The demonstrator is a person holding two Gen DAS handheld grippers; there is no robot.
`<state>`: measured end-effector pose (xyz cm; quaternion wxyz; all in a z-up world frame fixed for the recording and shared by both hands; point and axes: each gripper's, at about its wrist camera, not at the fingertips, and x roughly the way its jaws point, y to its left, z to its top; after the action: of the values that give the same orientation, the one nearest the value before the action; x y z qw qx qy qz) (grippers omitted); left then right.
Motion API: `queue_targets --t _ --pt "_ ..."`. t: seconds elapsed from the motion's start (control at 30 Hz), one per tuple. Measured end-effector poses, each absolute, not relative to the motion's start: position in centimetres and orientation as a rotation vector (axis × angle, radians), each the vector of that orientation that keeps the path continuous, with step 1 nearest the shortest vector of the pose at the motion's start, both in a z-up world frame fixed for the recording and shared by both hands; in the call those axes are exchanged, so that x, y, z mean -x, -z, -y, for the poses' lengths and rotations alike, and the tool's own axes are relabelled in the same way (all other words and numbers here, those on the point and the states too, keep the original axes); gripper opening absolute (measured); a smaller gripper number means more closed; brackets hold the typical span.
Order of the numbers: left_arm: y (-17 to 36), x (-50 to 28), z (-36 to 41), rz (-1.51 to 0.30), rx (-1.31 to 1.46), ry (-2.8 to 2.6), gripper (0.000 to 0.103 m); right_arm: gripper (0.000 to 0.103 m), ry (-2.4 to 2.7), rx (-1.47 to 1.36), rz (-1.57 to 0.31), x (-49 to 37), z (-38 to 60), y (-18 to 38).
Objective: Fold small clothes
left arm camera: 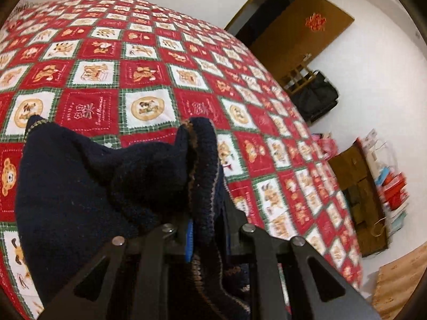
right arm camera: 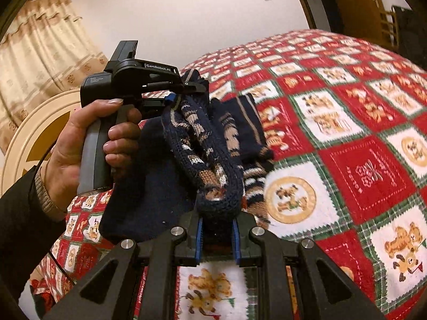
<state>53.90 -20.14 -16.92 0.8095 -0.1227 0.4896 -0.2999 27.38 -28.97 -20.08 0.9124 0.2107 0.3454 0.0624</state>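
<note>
Warm indoor light, heavy fisheye bending, motion blur toward right edges.

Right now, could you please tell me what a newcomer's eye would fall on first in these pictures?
The red-and-white bear-patterned quilt fills the bed in both views. Above it hangs a dark navy knitted garment with tan and white patterning, bunched and held up off the quilt. It is pinched at one end by the right gripper and at the other by the left gripper, which a hand grips at the left of the right wrist view.
</note>
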Motion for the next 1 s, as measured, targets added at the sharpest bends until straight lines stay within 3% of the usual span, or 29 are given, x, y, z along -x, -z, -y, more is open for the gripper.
queue_targets --t 0.23,0.3,0.33,0.37,0.53,0.67,0.77,0.93,1.0 --pt "15.1 -51.6 23.2 -0.961 0.132 0.688 0.028 0.018 -0.122 -0.518 -0.736 -27.4 31.1 21.3" --pt "13.6 -49.8 23.3 -0.895 0.062 0.694 0.056 0.025 -0.132 -0.556 -0.732 -27.0 31.9 21.5" --pt "13.0 -48.9 23.0 -0.859 0.032 0.679 0.061 0.034 -0.102 -0.557 -0.727 -26.7 32.3 21.5" --pt "12.7 -48.1 22.6 -0.83 0.008 0.662 0.064 0.036 -0.071 -0.545 -0.714 -26.4 32.6 21.3" --pt "14.3 -44.4 17.4 -0.781 -0.091 0.533 0.066 0.036 0.035 -0.441 -0.582 -25.3 32.9 17.6" --pt "16.8 -42.0 13.5 -0.776 -0.109 0.426 0.066 0.036 -0.104 -0.372 -0.568 -29.2 30.4 14.7" --pt "17.9 -40.6 12.3 -0.793 -0.076 0.43 0.076 0.036 -0.226 -0.348 -0.642 -34.4 28.2 14.2" --pt "19.2 -39.4 12.5 -0.79 -0.061 0.435 0.076 0.036 -0.027 -0.15 -0.816 -41.5 25.8 17.4" --pt "19.5 -39.3 12.2 -0.784 -0.046 0.436 0.081 0.036 0.003 -0.153 -0.879 -42.6 26.3 19.0"
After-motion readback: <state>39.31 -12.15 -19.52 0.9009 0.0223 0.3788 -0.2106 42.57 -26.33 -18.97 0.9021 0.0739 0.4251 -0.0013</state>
